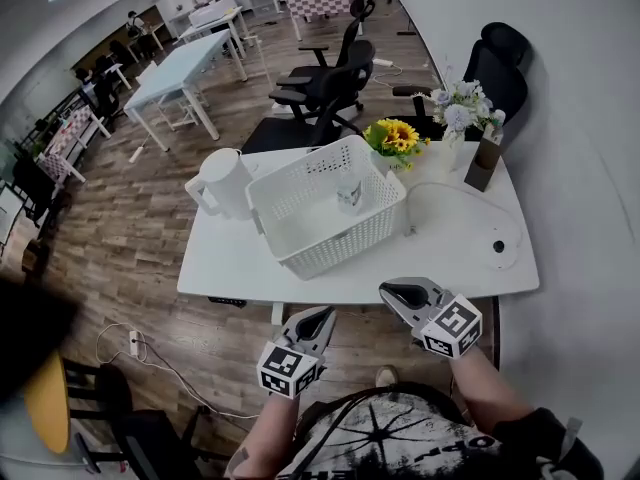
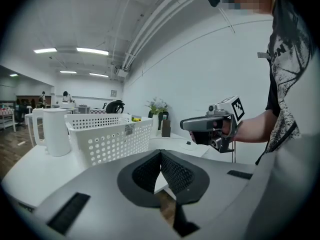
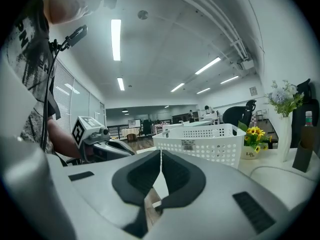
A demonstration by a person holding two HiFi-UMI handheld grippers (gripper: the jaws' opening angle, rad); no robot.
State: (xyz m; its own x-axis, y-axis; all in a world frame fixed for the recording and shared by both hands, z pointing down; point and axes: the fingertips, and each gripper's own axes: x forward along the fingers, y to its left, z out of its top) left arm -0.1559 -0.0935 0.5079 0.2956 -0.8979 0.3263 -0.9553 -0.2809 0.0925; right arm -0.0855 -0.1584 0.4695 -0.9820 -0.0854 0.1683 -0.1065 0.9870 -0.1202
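Observation:
A white perforated basket [image 1: 325, 208] stands in the middle of the white table [image 1: 240, 263]; it shows too in the left gripper view [image 2: 107, 136] and the right gripper view [image 3: 200, 141]. My left gripper [image 1: 322, 318] hovers off the table's near edge, jaws shut with nothing between them [image 2: 160, 159]. My right gripper [image 1: 392, 293] hangs over the near edge, right of the basket, also shut and empty [image 3: 160, 159]. A white jug [image 1: 225, 183] stands left of the basket.
Sunflowers in a small pot [image 1: 395, 140] and a vase of pale flowers [image 1: 460, 108] stand at the table's far side, by a dark box [image 1: 484, 161]. A round white pad with a cable [image 1: 495, 233] lies at right. Office chairs [image 1: 325, 88] stand behind. Cables [image 1: 140, 348] lie on the wooden floor.

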